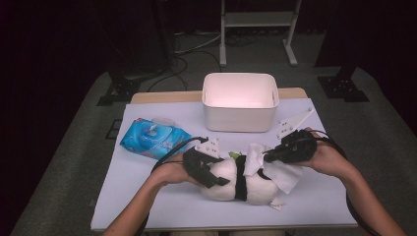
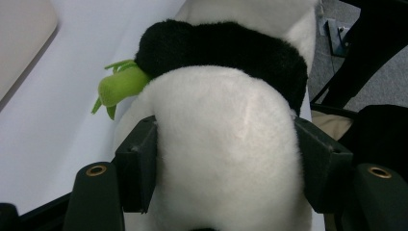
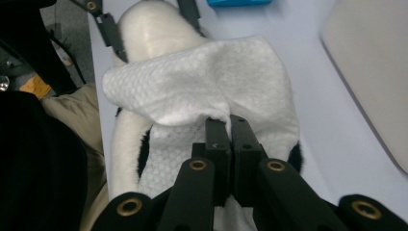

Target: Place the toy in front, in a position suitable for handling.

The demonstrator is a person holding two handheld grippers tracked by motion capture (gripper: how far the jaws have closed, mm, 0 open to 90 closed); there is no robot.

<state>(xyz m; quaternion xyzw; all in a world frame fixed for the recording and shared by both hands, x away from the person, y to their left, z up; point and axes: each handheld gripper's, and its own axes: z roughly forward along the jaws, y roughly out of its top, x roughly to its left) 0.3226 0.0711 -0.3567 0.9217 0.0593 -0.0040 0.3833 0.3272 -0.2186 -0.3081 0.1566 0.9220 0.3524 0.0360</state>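
Lying between left claw (image 2: 223,168) pads, plush panda (image 2: 226,159), gripped.

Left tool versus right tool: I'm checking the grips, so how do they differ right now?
The left tool stands wide, its jaws pressing both sides of the plush panda; the right tool is shut tight, pinching a thin white wipe. The left steadies the panda's body; the right lays the wipe over it. Both are black, hand-held, two-jawed.

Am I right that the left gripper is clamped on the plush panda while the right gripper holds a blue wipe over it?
Not quite: the wipe is white, as the right gripper view shows. The left gripper does clamp the plush panda, and the right gripper pinches the wipe.
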